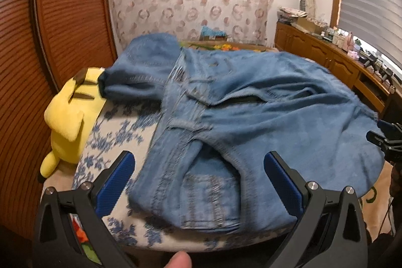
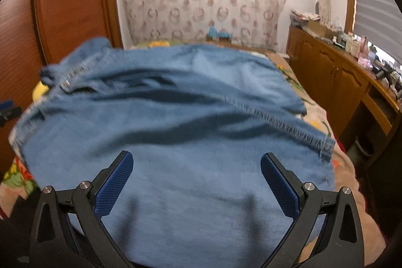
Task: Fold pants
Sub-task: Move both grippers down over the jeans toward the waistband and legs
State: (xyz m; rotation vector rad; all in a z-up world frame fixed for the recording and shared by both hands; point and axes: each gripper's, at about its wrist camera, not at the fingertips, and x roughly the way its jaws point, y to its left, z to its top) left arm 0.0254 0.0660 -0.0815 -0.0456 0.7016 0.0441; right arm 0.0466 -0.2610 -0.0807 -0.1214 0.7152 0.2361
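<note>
Blue denim pants (image 1: 251,112) lie spread and rumpled across the bed, waistband and pocket end nearest in the left wrist view. My left gripper (image 1: 198,162) hovers open just above that near end, nothing between its blue pads. The right wrist view shows the pants (image 2: 176,122) from the other side, a stitched leg seam running down to the right hem. My right gripper (image 2: 197,162) stands open over a flat stretch of denim. The right gripper (image 1: 387,140) also shows at the pants' right edge in the left wrist view.
A yellow plush toy (image 1: 70,117) lies at the bed's left edge against a wooden slatted door (image 1: 50,29). The floral bedsheet (image 1: 118,132) shows under the pants. A wooden cabinet (image 2: 339,82) with clutter on top runs along the right. A fingertip (image 1: 179,259) pokes in at the bottom.
</note>
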